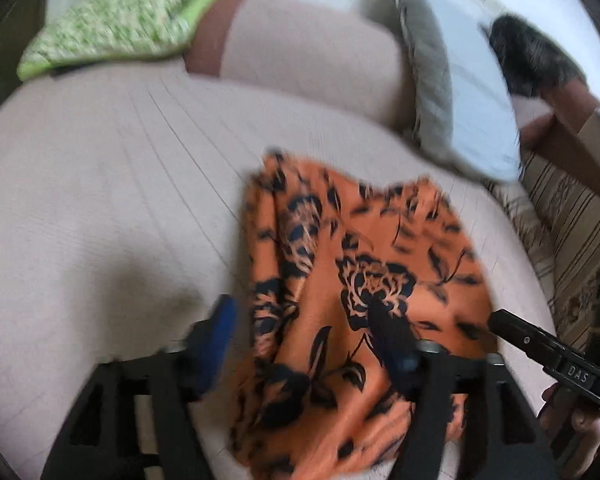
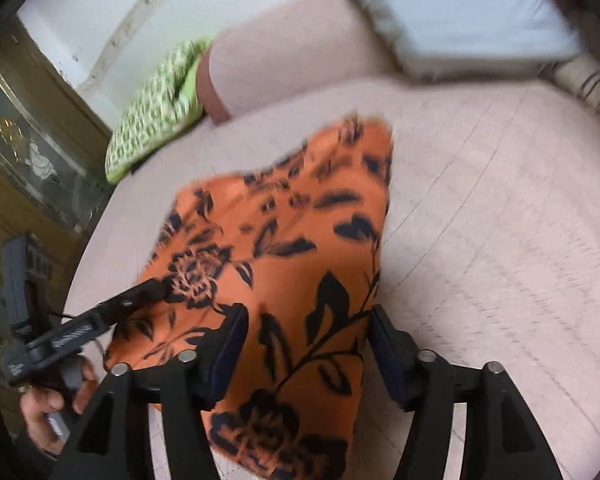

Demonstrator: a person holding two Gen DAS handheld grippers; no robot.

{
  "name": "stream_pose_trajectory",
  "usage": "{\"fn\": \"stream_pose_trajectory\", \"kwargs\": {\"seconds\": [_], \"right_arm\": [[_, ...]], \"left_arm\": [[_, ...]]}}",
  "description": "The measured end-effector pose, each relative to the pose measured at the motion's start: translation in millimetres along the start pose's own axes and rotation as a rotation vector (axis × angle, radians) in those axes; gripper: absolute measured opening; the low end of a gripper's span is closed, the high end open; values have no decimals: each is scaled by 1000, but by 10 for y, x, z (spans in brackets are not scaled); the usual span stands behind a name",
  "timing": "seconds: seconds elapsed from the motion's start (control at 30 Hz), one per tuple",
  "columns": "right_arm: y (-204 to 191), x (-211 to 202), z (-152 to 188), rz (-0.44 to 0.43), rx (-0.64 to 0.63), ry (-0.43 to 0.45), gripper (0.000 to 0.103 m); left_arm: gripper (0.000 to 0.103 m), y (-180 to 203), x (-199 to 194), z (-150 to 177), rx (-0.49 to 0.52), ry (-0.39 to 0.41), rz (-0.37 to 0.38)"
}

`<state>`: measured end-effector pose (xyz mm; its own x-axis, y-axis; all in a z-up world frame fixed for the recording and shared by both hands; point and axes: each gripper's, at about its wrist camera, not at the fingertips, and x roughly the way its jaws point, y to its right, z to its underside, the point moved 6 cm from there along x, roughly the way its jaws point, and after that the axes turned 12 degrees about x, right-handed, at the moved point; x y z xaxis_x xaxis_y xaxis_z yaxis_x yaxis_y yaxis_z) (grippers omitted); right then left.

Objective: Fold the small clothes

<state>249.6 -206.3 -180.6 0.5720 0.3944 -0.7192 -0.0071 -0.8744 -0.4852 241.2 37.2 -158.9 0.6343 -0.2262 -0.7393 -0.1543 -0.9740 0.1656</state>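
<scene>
The garment [image 1: 352, 280] lies spread on the bed [image 1: 100, 200], near its front edge. Behind it, a bolster [image 1: 300, 52] runs across the bed's head. A patterned pillow [image 1: 112, 24] rests at the bolster's left end, and a second pillow [image 1: 460, 92] leans against its right end. The left gripper [image 1: 304, 340] stands over the garment's left part, its jaws apart, and the right gripper [image 2: 308, 340] straddles the garment's right part, with cloth between its spread jaws.
</scene>
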Motion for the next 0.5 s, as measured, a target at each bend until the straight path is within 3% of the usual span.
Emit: {"fn": "stream_pose_trajectory", "kwargs": {"seconds": [0.1, 0.17, 0.2, 0.27, 0.3, 0.33, 0.4, 0.5], "right_arm": [[-132, -337, 106, -7, 0, 109, 65], [-343, -372, 259, -78, -31, 96, 66], [-419, -312, 383, -135, -35, 51, 69], [-414, -76, 538, -158, -23, -43, 75], [-273, 138, 656, -109, 20, -128, 75], [-171, 237, 707, -82, 74, -177, 74], [-214, 29, 651, -97, 105, -122, 73], [-437, -497, 593, -27, -29, 21, 74]], "left_arm": [[85, -66, -293, 99, 29, 93, -11], [86, -58, -289, 263, 66, 80, -34], [86, -51, -232, 363, 79, 51, -49], [86, -75, 27, 585, 87, -80, -77], [86, -109, 197, 732, 89, -186, -88], [86, -112, 220, 779, 79, -200, -71], [86, -124, 23, 783, 56, -159, -79], [86, -12, -478, 667, 99, -37, -114]]}}
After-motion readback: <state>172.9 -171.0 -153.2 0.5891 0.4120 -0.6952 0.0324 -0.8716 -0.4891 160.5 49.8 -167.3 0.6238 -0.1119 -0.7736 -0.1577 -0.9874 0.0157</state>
